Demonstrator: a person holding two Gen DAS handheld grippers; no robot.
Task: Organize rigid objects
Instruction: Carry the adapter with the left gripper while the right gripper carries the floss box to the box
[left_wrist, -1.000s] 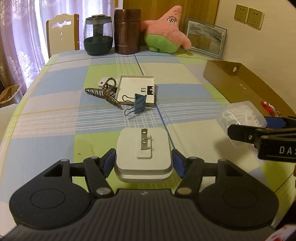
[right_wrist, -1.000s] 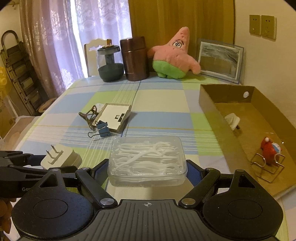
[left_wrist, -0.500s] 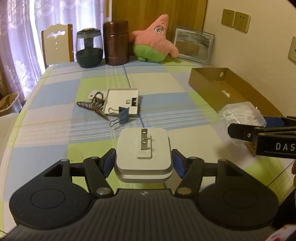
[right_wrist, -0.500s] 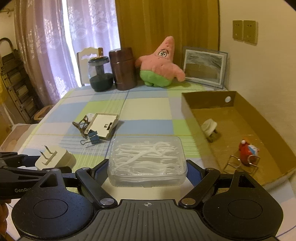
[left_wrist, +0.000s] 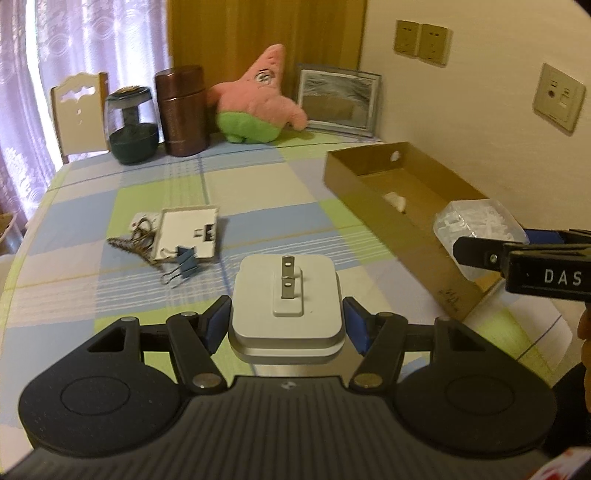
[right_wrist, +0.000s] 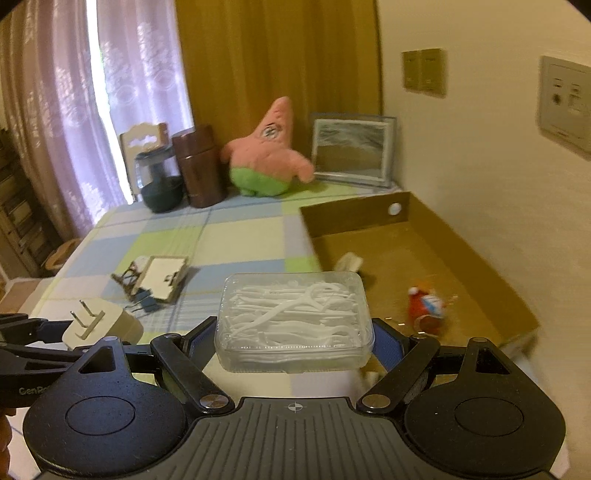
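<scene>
My left gripper (left_wrist: 287, 326) is shut on a white square power adapter (left_wrist: 286, 295) with its two prongs up, held above the checked tablecloth. My right gripper (right_wrist: 295, 334) is shut on a clear plastic box of white floss picks (right_wrist: 293, 319), lifted near the left wall of the brown cardboard tray (right_wrist: 369, 216). Each gripper shows at the edge of the other's view, the adapter (right_wrist: 101, 325) at left and the floss box (left_wrist: 478, 227) at right. Inside the tray lie a small white plug (right_wrist: 349, 263) and a red figure on a wire clip (right_wrist: 426, 308).
On the cloth lie a white flat box (left_wrist: 186, 232), a blue binder clip (left_wrist: 183, 263) and a bunch of keys (left_wrist: 135, 242). At the back stand a dark jar (left_wrist: 130, 125), a brown canister (left_wrist: 181, 110), a pink plush star (left_wrist: 258, 101) and a framed picture (left_wrist: 338, 99).
Both grippers have risen and moved toward the cardboard tray with their loads; the tray now sits closer and more of its inside shows. The grips have not changed.
</scene>
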